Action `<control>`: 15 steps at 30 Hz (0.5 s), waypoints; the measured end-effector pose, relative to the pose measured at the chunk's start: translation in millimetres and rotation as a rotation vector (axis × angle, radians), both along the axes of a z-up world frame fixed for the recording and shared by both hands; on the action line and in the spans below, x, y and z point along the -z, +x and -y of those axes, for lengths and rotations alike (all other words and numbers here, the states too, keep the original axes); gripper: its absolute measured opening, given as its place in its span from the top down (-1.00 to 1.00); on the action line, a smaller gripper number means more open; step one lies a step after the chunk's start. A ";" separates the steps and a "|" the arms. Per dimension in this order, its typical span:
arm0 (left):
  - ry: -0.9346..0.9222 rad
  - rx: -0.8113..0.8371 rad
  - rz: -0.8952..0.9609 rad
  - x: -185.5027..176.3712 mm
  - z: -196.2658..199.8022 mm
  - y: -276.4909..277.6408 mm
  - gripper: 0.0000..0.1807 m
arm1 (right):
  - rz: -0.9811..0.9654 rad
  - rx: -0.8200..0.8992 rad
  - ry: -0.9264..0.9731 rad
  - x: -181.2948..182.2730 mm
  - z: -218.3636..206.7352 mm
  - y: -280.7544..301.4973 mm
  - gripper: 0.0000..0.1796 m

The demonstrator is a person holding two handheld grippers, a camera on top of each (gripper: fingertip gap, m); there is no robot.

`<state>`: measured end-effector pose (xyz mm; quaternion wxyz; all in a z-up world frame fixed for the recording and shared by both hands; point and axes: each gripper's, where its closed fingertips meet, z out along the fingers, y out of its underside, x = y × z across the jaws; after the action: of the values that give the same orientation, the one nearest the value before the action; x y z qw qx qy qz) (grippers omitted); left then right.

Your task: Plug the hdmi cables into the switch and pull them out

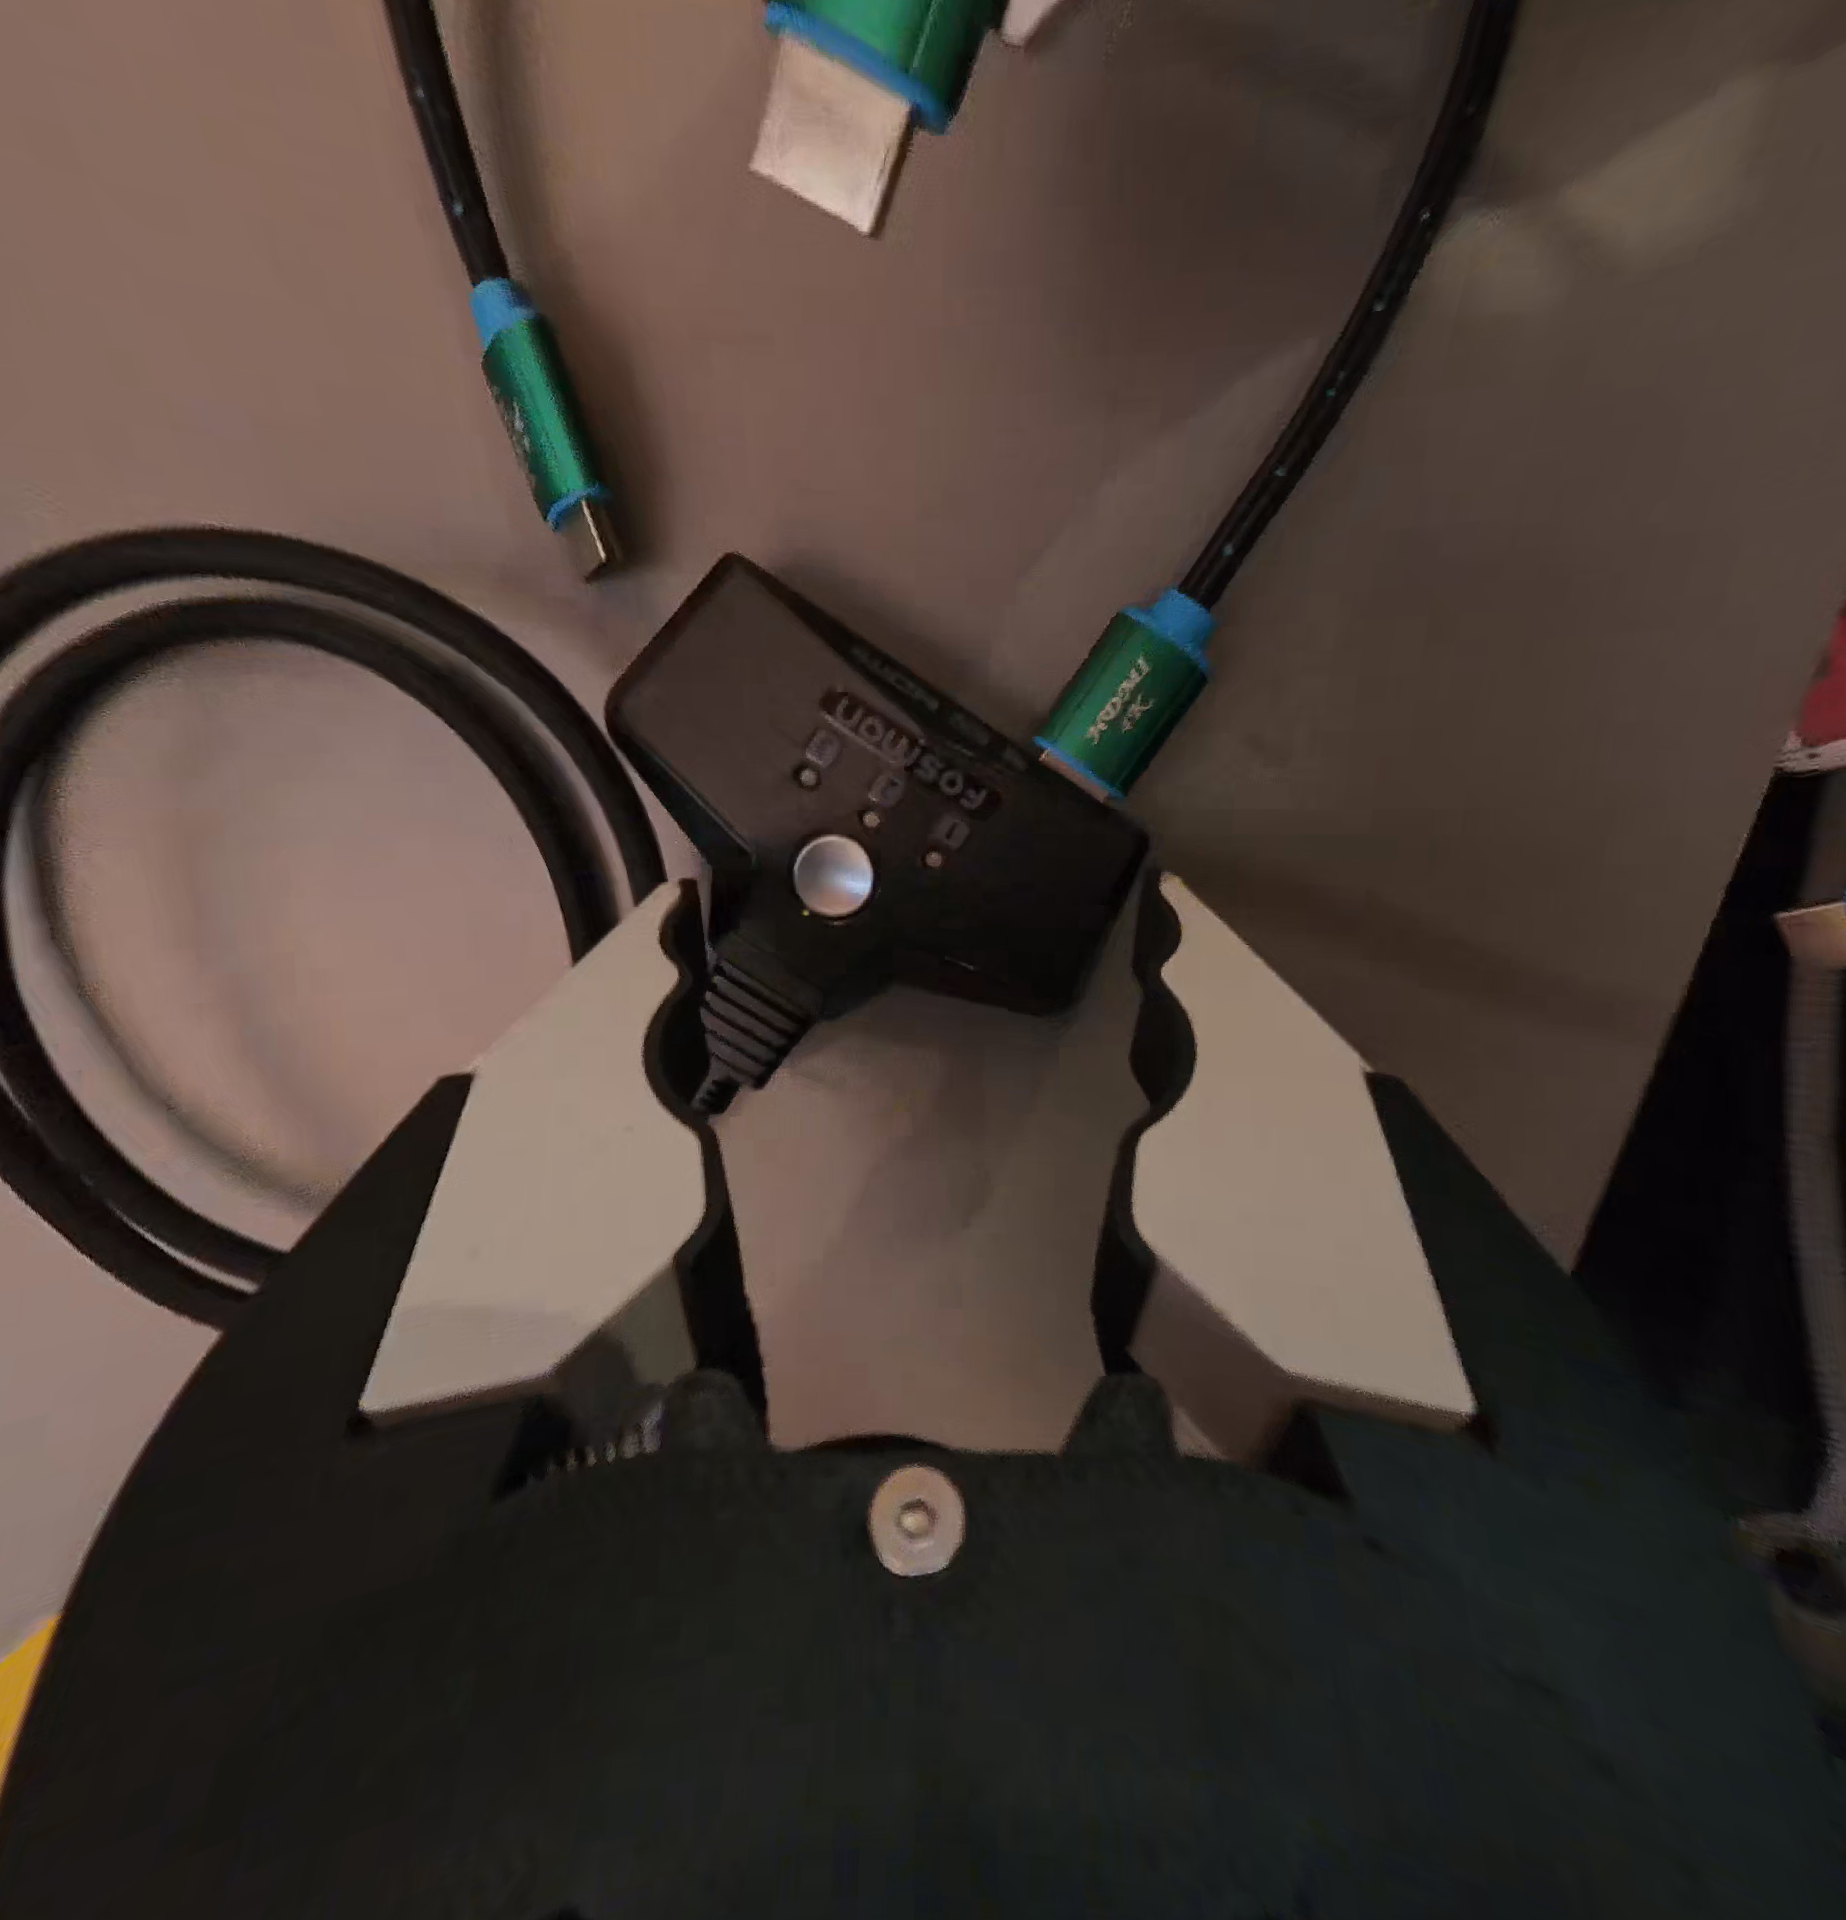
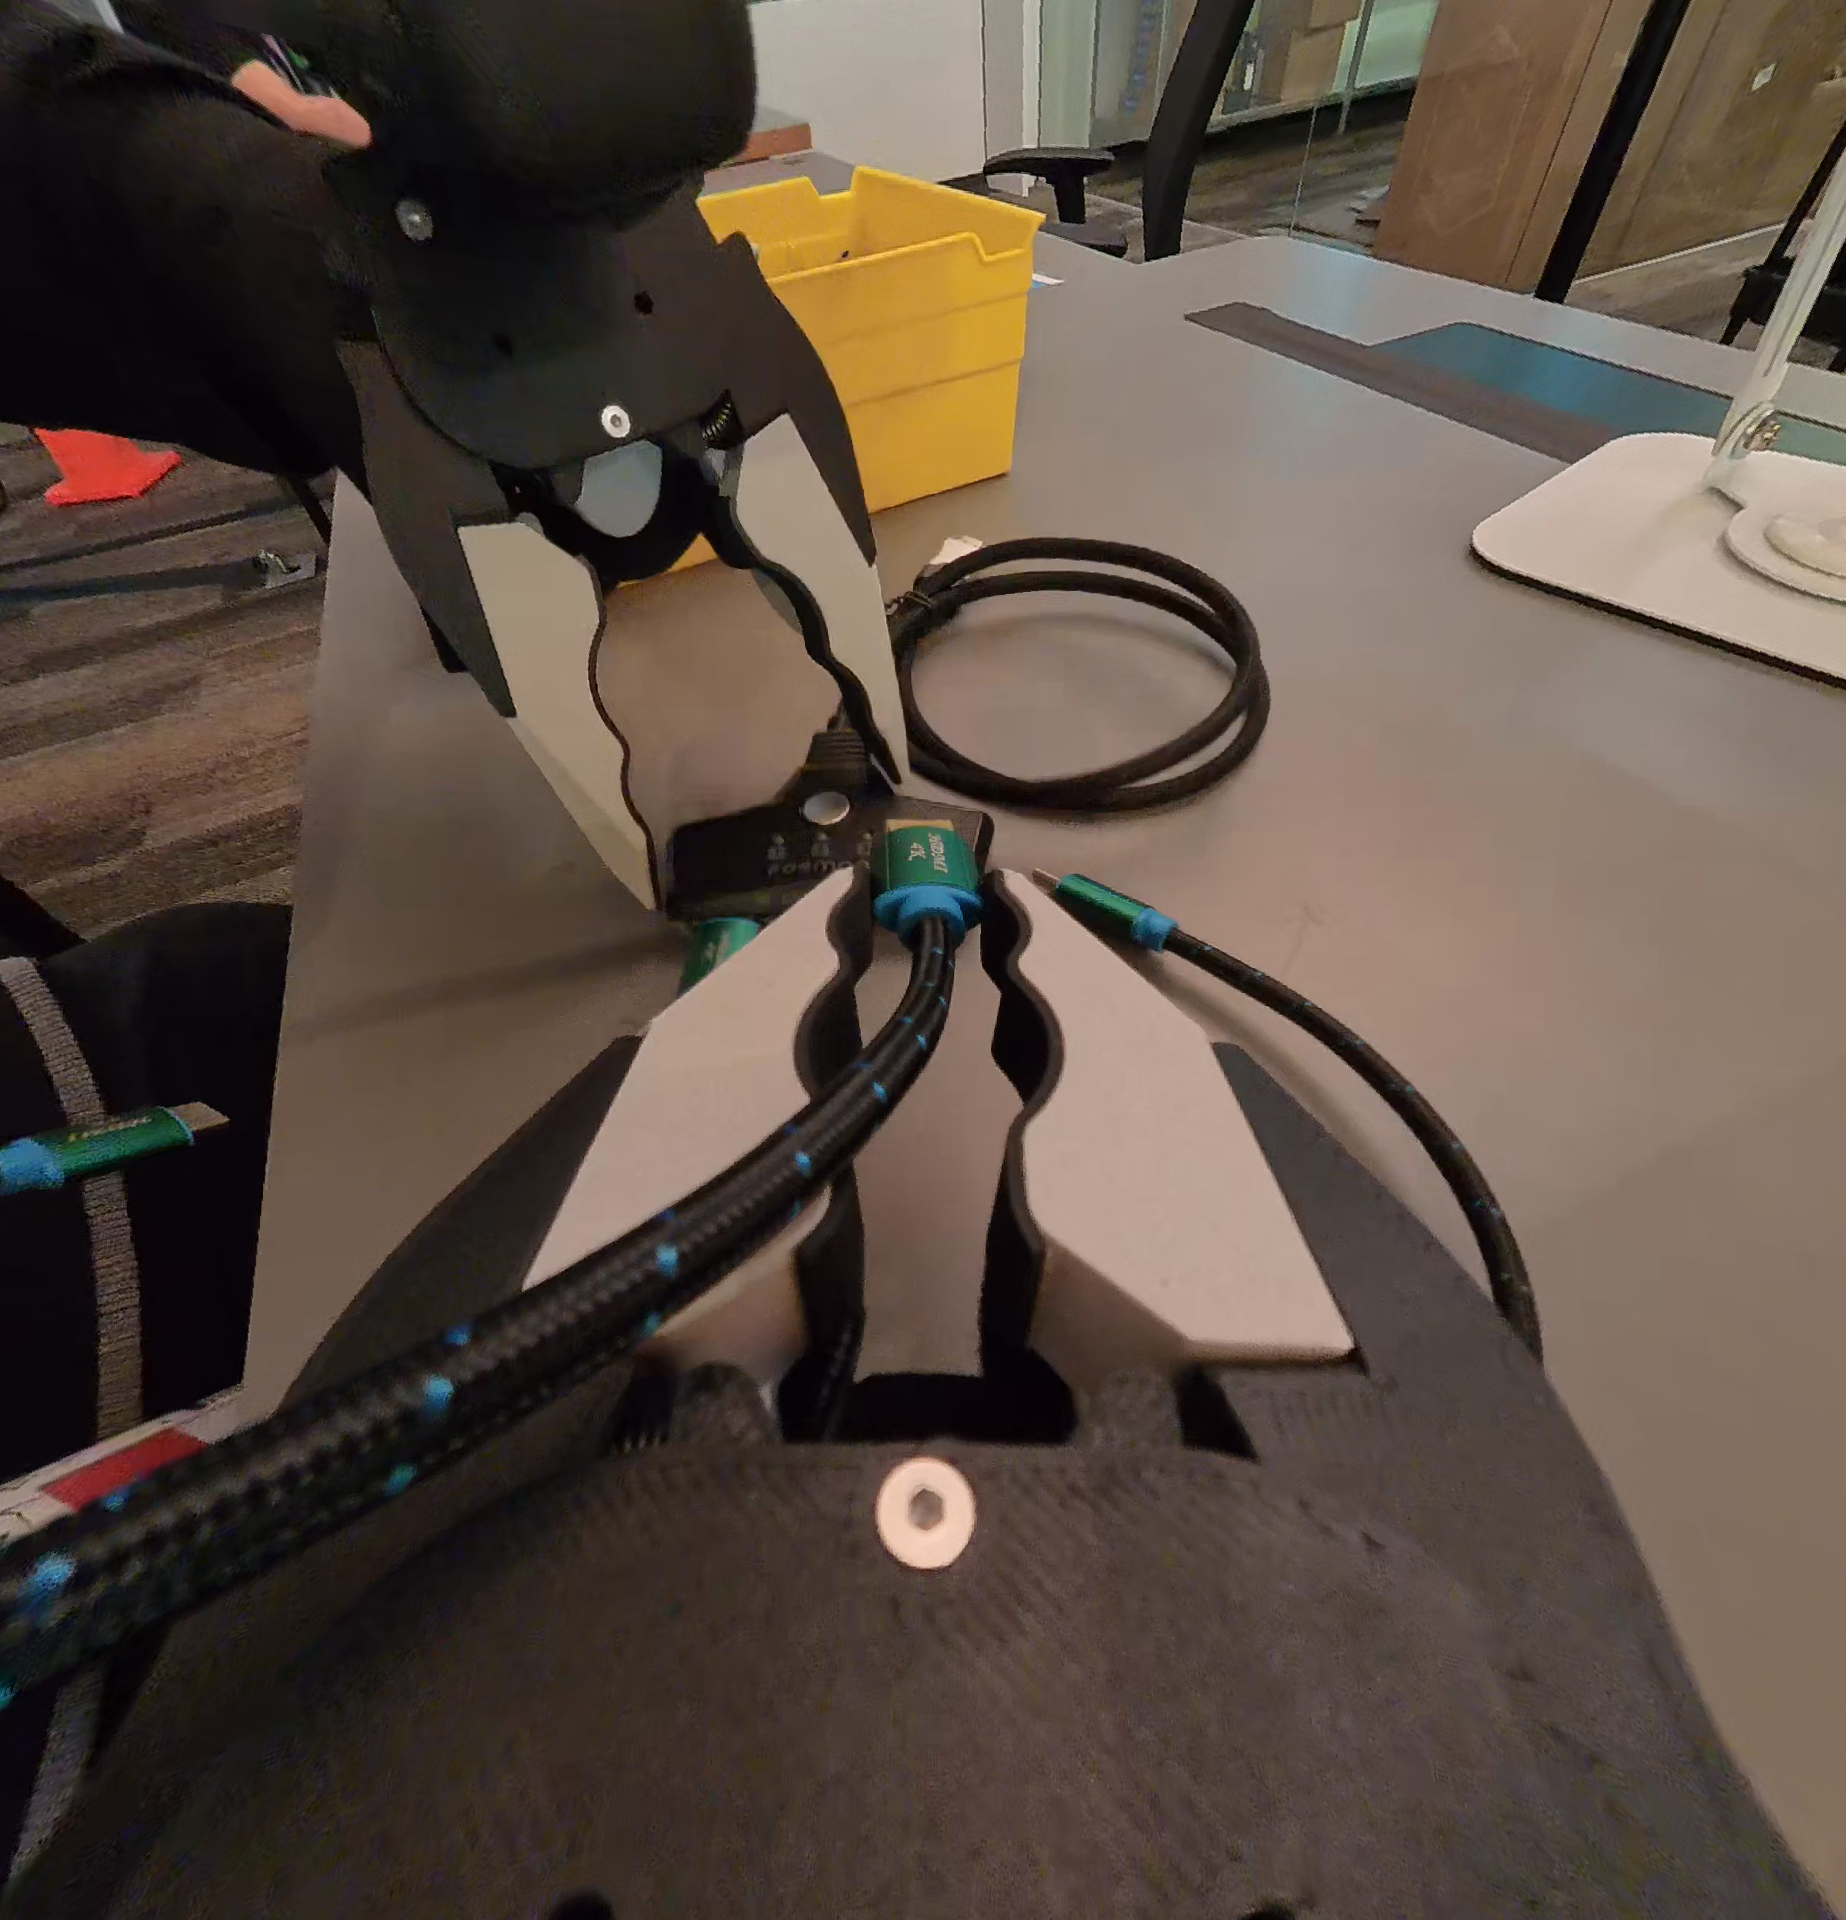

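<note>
The black HDMI switch (image 1: 867,810) lies on the grey table (image 1: 898,416). My left gripper (image 1: 919,899) straddles its rear end, one fingertip against the cable strain relief and the other at the switch's corner. One green HDMI plug (image 1: 1116,707) is plugged into the switch. My right gripper (image 2: 924,894) is shut on a second green plug (image 2: 924,862) and holds it just above the switch (image 2: 753,852), not inserted. That plug also shows at the top of the left wrist view (image 1: 867,94). A third green plug (image 2: 1106,904) lies loose on the table beside it.
The switch's own black cable lies coiled (image 2: 1085,665) beside it. A yellow bin (image 2: 898,312) stands behind my left gripper (image 2: 768,821). A white stand base (image 2: 1677,551) is at the far right. Another green plug (image 2: 98,1143) hangs past the table's left edge. My hands' fingertips stand some 11 centimetres from each other.
</note>
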<state>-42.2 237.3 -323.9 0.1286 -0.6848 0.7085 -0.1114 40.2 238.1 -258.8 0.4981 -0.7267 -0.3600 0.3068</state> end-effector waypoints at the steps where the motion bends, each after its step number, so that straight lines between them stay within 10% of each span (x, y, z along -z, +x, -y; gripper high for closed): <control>1: 0.009 0.011 0.006 -2.3 0.7 2.0 0.05 | 0.001 -0.003 0.005 -0.8 0.8 -0.1 0.80; 15: 0.043 0.330 -0.166 18.0 1.4 14.4 -0.42 | -0.047 -0.017 0.006 -4.0 5.4 3.3 0.80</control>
<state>-27.8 235.9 -341.9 0.0643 -0.5630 0.8218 -0.0588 43.5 232.7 -254.9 0.5062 -0.7147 -0.3551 0.3269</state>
